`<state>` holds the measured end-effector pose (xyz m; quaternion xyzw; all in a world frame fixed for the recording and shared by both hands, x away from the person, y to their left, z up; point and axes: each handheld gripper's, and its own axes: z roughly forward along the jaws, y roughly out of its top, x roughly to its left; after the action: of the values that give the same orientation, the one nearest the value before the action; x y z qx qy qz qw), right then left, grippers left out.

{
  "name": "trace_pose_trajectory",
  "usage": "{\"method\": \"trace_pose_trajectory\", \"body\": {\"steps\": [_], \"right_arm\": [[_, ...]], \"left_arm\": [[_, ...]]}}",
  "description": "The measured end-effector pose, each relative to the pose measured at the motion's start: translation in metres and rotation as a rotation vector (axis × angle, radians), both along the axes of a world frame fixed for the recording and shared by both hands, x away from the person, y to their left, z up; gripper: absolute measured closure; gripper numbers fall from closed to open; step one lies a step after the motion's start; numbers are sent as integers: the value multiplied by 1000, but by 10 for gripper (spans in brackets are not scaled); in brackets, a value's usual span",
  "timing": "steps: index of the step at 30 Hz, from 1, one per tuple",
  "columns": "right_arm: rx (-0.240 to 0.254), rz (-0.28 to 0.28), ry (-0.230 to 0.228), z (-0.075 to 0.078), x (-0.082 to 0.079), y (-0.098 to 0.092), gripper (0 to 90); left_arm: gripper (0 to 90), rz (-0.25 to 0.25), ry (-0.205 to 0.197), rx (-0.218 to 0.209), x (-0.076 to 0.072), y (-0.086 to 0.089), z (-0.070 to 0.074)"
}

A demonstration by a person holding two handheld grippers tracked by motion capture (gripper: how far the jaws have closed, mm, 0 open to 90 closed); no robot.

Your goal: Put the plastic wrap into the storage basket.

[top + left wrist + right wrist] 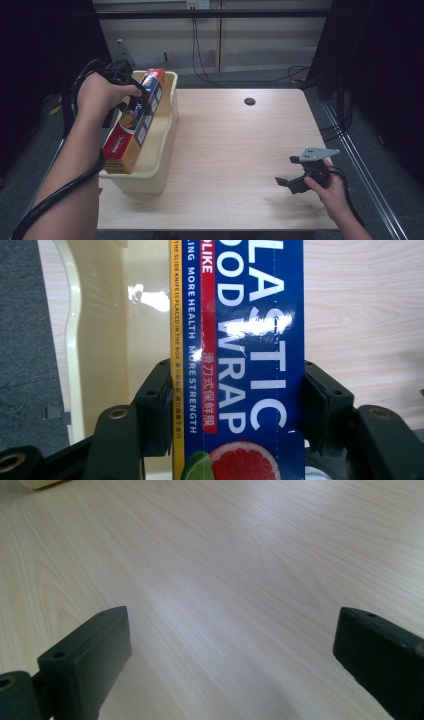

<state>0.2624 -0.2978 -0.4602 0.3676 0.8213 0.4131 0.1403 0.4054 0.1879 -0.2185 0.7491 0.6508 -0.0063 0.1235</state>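
A long plastic food wrap box (134, 122), blue, red and yellow, lies lengthwise over the cream plastic bin (167, 117) at the table's left. My left gripper (134, 100) is shut on the box near its far half. In the left gripper view both black jaws press the sides of the box (240, 365), with the bin's inside wall (100, 330) behind it. My right gripper (290, 175) rests low over the table's near right part, held in a hand. The right gripper view has its jaws standing wide apart (230, 655) over bare wood, nothing between them.
The light wood table (240, 150) has a dark round hole (249, 101) near its far edge. A black cable (55, 195) trails along the left forearm. Cables run on the floor beyond the table, and a metal rail (360, 160) runs along the right side.
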Motion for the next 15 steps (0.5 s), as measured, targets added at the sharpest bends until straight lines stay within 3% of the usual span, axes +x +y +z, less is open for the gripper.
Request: {"method": "trace_pose_trajectory", "body": {"steps": [15], "right_arm": [[-1,2,6,-1,1,-1,19]], "left_arm": [[409,26,8,-4,-2,10,-12]]}}
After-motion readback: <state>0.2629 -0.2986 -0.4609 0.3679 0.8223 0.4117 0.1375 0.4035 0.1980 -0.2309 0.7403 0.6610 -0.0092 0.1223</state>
